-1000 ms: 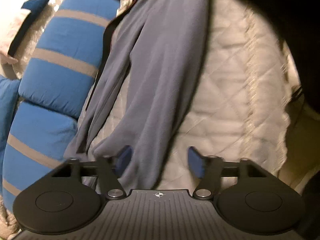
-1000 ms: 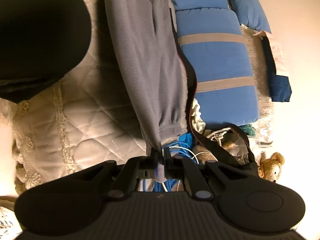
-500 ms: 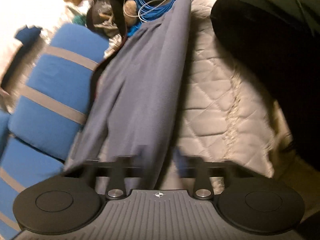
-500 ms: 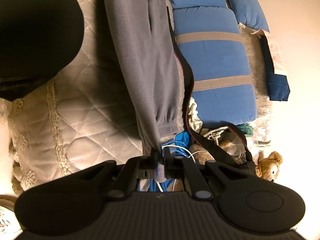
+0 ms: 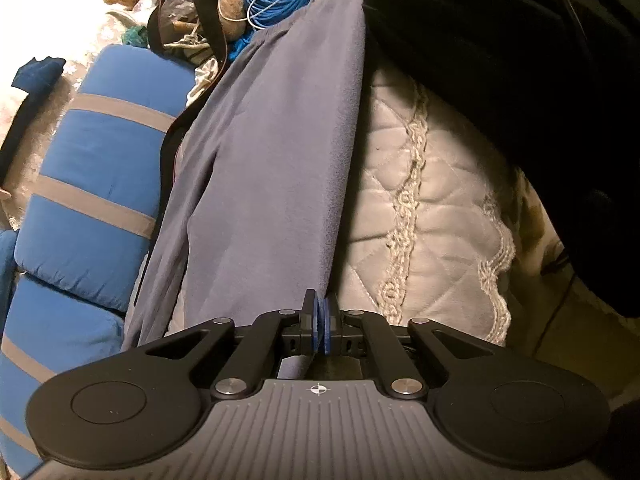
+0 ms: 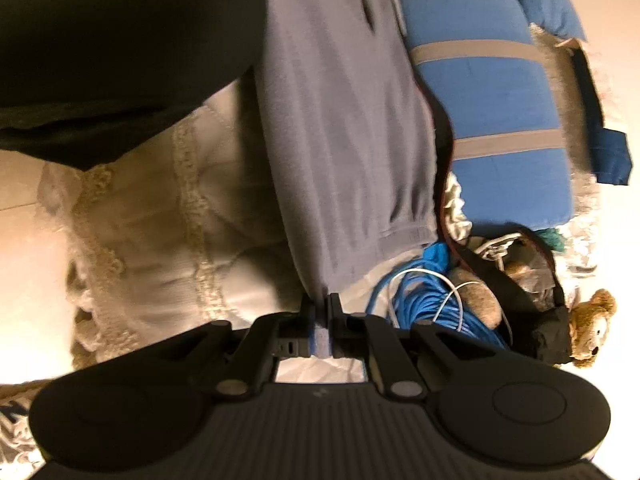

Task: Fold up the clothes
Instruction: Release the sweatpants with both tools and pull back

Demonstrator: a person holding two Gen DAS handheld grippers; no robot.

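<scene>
A grey-blue fleece garment [image 5: 280, 160] with a ribbed cuff [image 6: 400, 236] lies stretched lengthwise on a white quilted bedspread [image 5: 432, 216]. My left gripper [image 5: 321, 314] is shut on the cloth's near edge, with fabric pinched between the blue pads. At the other end, my right gripper [image 6: 320, 314] has the cuff end of the garment [image 6: 340, 120] between its fingers. Its jaws are opening, though the pads still touch the cloth.
Blue cushions with grey stripes [image 5: 96, 184] [image 6: 492, 80] run along one side of the garment. A black garment [image 5: 520, 60] [image 6: 100, 40] covers the other side. A blue cable coil [image 6: 424, 300], a black strapped bag [image 6: 516, 276] and a teddy bear [image 6: 592, 324] lie by the cuff.
My left gripper closed on the garment's edge and slid along the bed, so the cable and teddy came into view. The right gripper sank toward the bed with the cuff.
</scene>
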